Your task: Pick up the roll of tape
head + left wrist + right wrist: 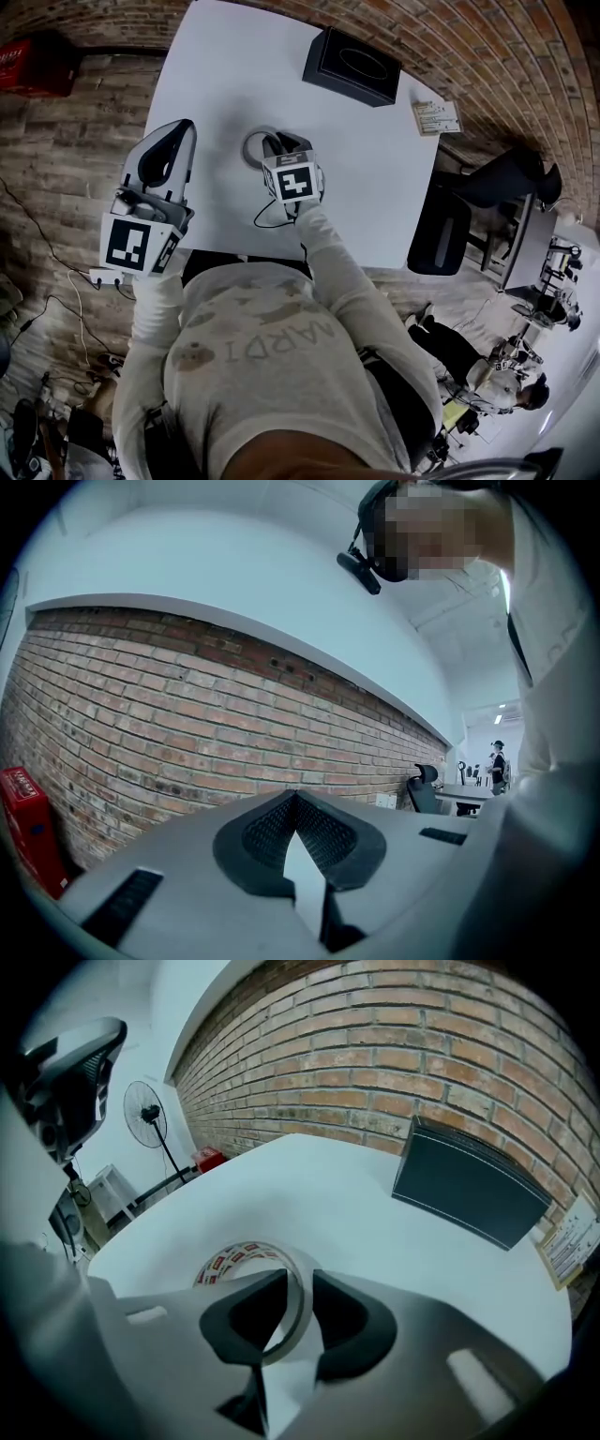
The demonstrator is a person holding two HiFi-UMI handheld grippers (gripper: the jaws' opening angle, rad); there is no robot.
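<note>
The roll of tape (251, 145) lies flat on the white table (234, 75); it is a pale ring with red print on its inner side (239, 1258). My right gripper (274, 148) points steeply down at its right side. In the right gripper view the jaws (298, 1283) straddle the ring's wall, one pad inside the hole and one outside, both against the wall. My left gripper (185, 127) is held level over the table's left edge, away from the tape. Its pads meet at the tips (298, 797) with nothing between them.
A black box (352, 66) stands at the table's far side, also in the right gripper view (469, 1190). A small printed card (436, 117) lies at the right corner. A black chair (441, 230) stands by the table's right edge; a red box (37, 61) sits on the floor left.
</note>
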